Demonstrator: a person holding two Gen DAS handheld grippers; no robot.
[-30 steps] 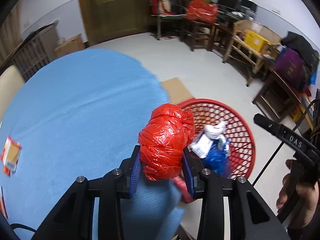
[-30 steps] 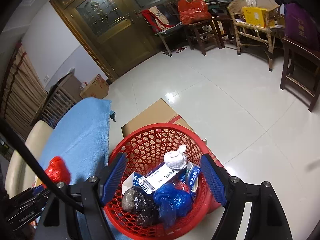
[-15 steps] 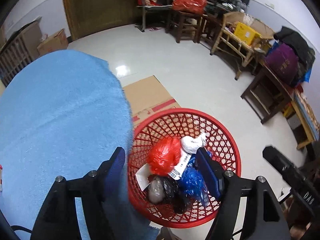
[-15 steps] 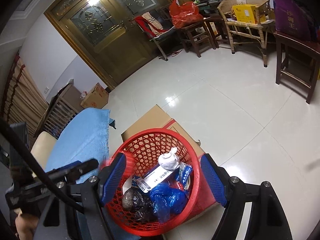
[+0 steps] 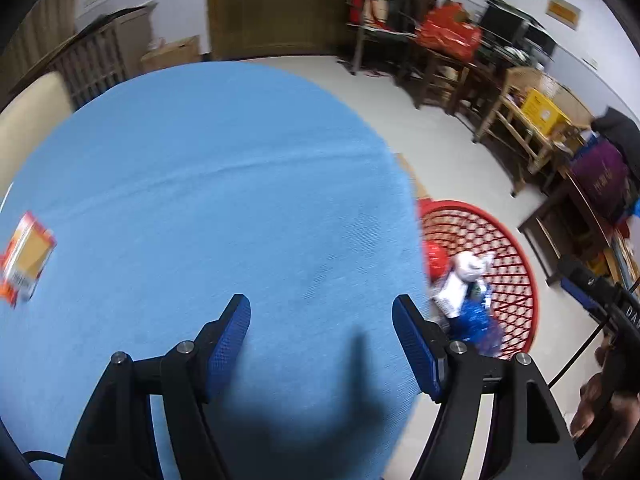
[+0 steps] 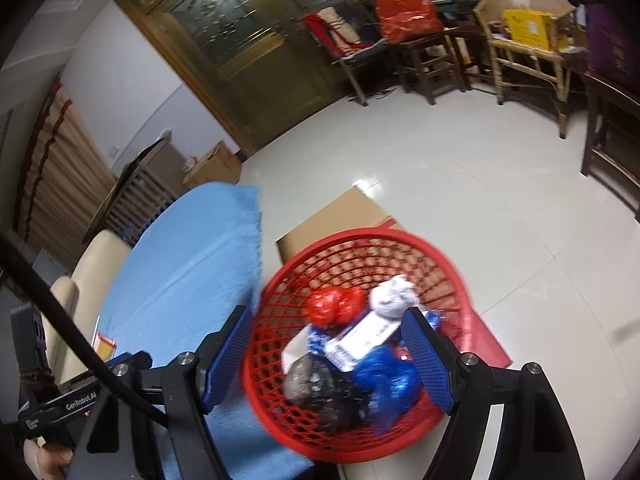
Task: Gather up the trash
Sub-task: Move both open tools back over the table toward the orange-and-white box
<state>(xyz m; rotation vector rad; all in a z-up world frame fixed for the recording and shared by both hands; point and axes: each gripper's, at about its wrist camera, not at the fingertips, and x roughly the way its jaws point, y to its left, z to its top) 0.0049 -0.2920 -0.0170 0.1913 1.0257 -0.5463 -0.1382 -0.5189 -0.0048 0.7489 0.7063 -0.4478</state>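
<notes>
Wide bare stretch of round blue-clothed table [image 5: 224, 184] ahead of the left gripper [image 5: 321, 316], jaws spread apart with nothing between. Only an orange-and-white carton [image 5: 25, 258] far off at the left edge. Beyond the right rim, a drop to the red plastic mesh basket [image 6: 448, 256], mouth unobstructed from above, bottom crowded with a red bag [image 6: 334, 306], white wad [image 6: 392, 294], blue bag [image 6: 386, 380] and dark bag [image 6: 316, 380]. Flattened brown cardboard [image 6: 340, 216] behind the basket, then bare pale tile floor [image 6: 460, 160] up to wooden chairs [image 6: 524, 52].

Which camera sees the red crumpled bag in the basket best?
The right wrist view: the red bag lies in plain sight inside the red basket. The left wrist view shows only a blurry sliver beside the blue table edge.
</notes>
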